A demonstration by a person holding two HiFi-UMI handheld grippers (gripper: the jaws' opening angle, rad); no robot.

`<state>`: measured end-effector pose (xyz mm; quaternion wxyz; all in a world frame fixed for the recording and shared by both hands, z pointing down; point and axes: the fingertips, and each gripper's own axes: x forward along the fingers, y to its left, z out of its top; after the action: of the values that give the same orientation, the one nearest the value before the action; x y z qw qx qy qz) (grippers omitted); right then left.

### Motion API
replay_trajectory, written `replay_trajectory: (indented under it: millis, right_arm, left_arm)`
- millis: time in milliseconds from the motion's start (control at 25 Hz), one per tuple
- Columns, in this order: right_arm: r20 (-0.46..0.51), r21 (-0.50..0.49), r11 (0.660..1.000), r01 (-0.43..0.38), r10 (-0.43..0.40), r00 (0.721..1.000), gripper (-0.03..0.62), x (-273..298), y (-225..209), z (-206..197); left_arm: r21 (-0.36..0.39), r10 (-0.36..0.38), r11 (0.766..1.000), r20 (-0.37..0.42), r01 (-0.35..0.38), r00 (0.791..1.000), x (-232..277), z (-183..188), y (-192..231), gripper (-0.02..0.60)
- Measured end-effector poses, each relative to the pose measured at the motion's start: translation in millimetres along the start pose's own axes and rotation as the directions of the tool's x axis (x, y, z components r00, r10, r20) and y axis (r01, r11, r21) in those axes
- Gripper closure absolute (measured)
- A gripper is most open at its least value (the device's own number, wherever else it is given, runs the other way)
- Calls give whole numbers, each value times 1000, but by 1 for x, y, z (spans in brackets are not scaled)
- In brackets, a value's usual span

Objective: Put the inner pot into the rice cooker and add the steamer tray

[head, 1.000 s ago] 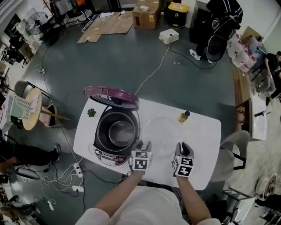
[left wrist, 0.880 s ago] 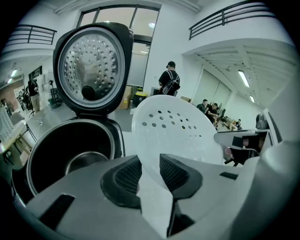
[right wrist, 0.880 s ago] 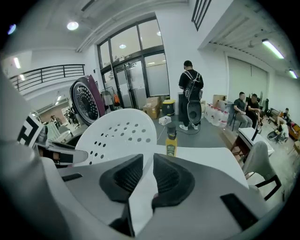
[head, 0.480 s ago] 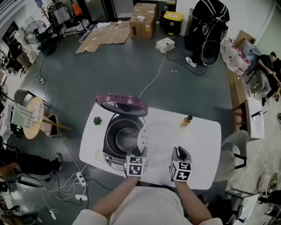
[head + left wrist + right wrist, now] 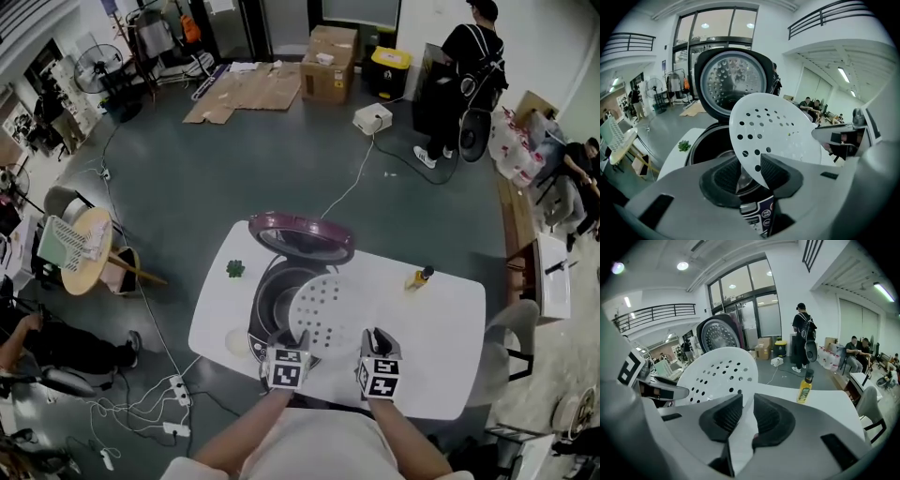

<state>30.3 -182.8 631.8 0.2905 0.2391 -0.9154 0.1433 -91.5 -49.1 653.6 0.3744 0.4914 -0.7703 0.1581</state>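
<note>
Halfway through, judging by the inner pot (image 5: 725, 153) already seated in the open rice cooker (image 5: 265, 298), with the lid (image 5: 300, 236) raised behind. Now on the second step: holding the steamer tray (image 5: 323, 314), white and perforated, clear of the table (image 5: 441, 337), tilted, and partly over the right side of the cooker's mouth but not yet in it. Gripping it at the near rim from two sides: with the left gripper (image 5: 292, 341), jaws clamped on the thin edge, and with the right gripper (image 5: 372, 339), jaws likewise clamped, with only a sliver of plastic between the pads. Next, most likely: shift leftward until centred over the pot, level out, and lower evenly with both hands to land the rim on the pot's lip all round. Then release both sides together. Worth minding the tilt, since uneven lowering could wedge one side against the cooker wall.
</note>
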Motion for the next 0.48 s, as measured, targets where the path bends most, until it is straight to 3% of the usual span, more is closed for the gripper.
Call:
replay_trajectory:
  millis: [480]
  right_arm:
    - [-81, -69, 993, -99, 94, 992, 494, 40, 74, -7]
  left_arm:
    - [57, 56, 997, -58, -53, 997, -3, -16, 80, 428]
